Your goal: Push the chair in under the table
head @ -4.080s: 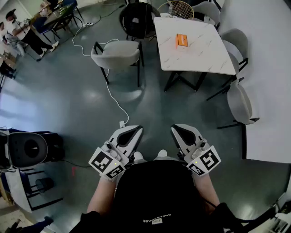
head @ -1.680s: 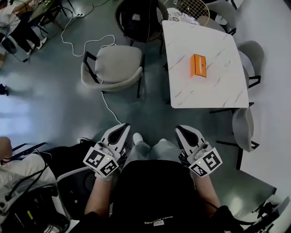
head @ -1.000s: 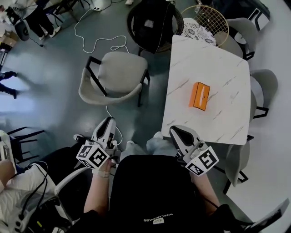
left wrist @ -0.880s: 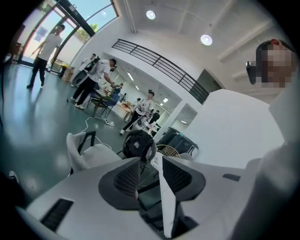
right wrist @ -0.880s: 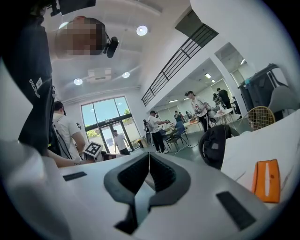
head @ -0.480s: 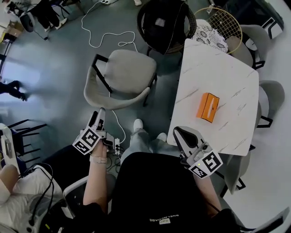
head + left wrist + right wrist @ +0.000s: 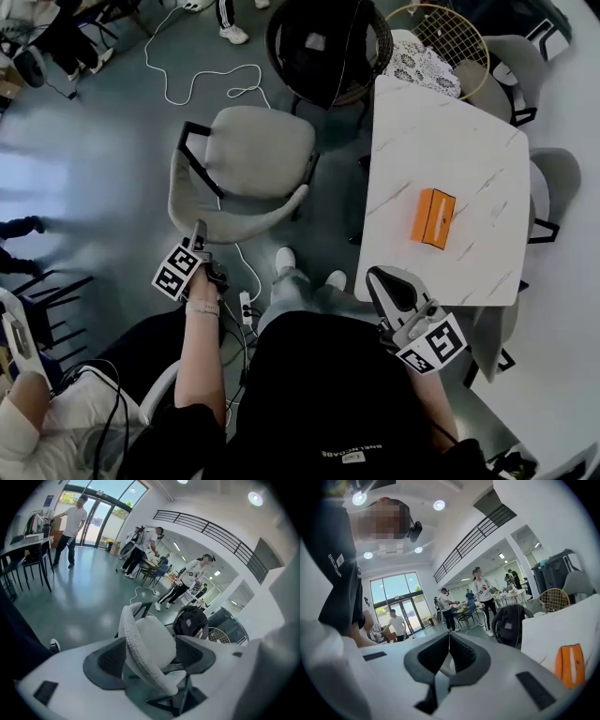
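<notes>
table (image 7: 441,141) sits clear. chair (image 7: 253,155) stands apart from its side, not pushed in; whole push left. left gripper (image 7: 198,231) jaws just opened wide, astride backrest (image 7: 140,658), not clamped. right gripper (image 7: 386,279) jaws closed, empty. black chair (image 7: 323,47) near. my shoes (image 7: 284,259) in gap, power strip (image 7: 246,307) behind chair.

Grey upholstered chair (image 7: 251,152) with a curved wraparound backrest (image 7: 242,227) and thin black metal legs stands upright on the floor. It is pulled out, fully clear of the table (image 7: 417,141), with a strip of floor between them. Its backrest is on the near side and its open seat front is turned at an angle toward the table edge. The table has a white marble-look top, rectangular with rounded corners, on dark legs, and sits to the chair's right in the head view.
</notes>
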### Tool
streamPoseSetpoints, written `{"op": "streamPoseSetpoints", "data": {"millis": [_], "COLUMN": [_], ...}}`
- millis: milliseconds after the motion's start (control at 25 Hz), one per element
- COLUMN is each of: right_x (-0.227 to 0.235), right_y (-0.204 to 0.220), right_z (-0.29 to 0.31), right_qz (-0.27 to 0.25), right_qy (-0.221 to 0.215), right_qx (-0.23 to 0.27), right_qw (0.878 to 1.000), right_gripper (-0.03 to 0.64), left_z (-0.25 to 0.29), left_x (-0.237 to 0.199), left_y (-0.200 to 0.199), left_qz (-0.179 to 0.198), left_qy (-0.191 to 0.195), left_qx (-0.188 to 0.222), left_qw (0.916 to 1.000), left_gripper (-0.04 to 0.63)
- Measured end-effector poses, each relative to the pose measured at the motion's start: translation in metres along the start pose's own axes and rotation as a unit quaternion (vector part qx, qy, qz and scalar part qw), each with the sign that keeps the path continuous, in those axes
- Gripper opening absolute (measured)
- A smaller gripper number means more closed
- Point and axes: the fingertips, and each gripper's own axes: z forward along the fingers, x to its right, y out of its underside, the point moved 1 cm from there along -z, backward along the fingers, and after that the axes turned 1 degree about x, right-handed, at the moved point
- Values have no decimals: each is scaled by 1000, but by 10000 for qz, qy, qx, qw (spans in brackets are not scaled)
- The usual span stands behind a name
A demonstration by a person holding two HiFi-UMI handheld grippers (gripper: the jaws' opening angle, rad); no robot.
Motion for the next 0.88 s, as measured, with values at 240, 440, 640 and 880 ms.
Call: {"op": "streamPoseSetpoints", "data": {"millis": [240,440,640,880], "right_x": [5,10,13,18], "right_y": [-1,1,0,-3], "right_z": [-6,-8,-10,-16], "right_qz": [-28,-7,-102,-139], "right_qy": [427,658,799,967], "right_qx": [-43,-100,-148,-139], "right_qw": [9991,9978,9966,9951], "right_gripper": [12,12,12,12], "left_z": [38,69,80,80], "left_x": [-19,-37,-39,-43], "left_y": [9,28,29,28], "left_qz": [69,26,-141,-212], "left_qy": [-300,-549,-600,-838], "left_qx": [-381,-866,-903,-819], "left_qw": [9988,9947,9940,9929], "left_gripper": [314,314,313,271]}}
